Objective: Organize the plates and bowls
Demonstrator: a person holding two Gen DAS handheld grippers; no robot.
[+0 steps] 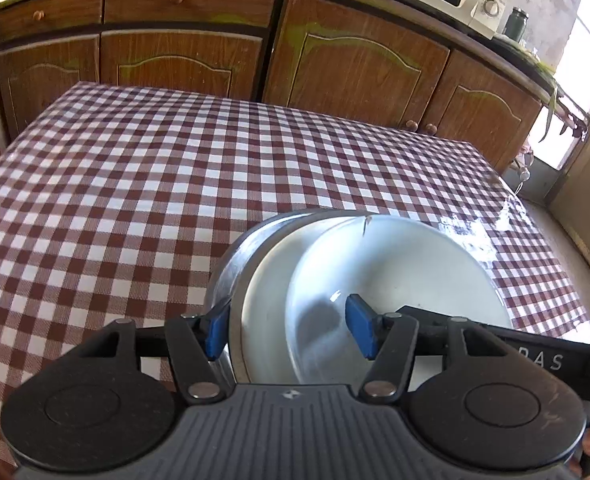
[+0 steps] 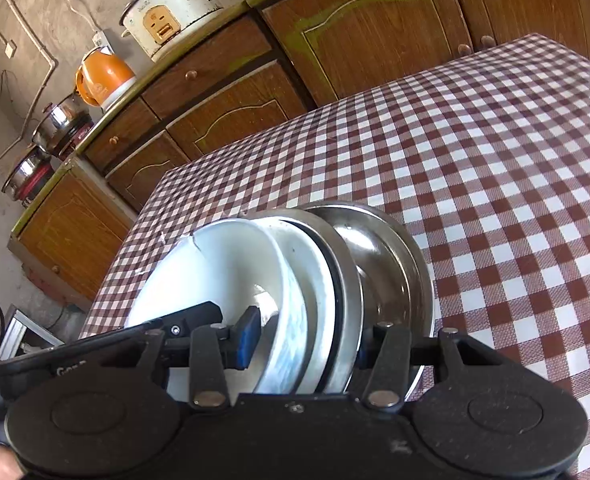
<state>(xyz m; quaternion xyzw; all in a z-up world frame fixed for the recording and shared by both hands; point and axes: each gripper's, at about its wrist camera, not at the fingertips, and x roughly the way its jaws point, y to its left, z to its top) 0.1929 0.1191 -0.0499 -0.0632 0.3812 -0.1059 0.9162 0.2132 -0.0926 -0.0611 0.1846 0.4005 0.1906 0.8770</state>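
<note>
Between the two tools: a nested stack of dishes, carried on edge above the checked tablecloth, a tool clamped on each side.

Stack make-up: a white bowl with a chipped, cracked rim innermost, a white plate behind it, a steel dish outermost; in the right wrist view the same order runs from white bowl to steel dish.

Left gripper: jaws part-way apart and closed on the stack; the left blue pad presses the steel back, the right pad sits inside the white bowl.

Right gripper: likewise clamped; one blue pad lies in the bowl's hollow, the far finger is mostly hidden behind the steel rim, so its contact is inferred.

Why two tools: I judge the stack too wide and slippery for one pinch, so opposing grips on the rims keep the pieces from sliding apart.

Why tilted: both tools point downward, which tips the dishes on edge.

Ahead of the tools: bare cloth, then wooden cabinets.

Step in hand: probably lowering the stack to the table.

Risk: the cracked bowl may break under pressure.
</note>
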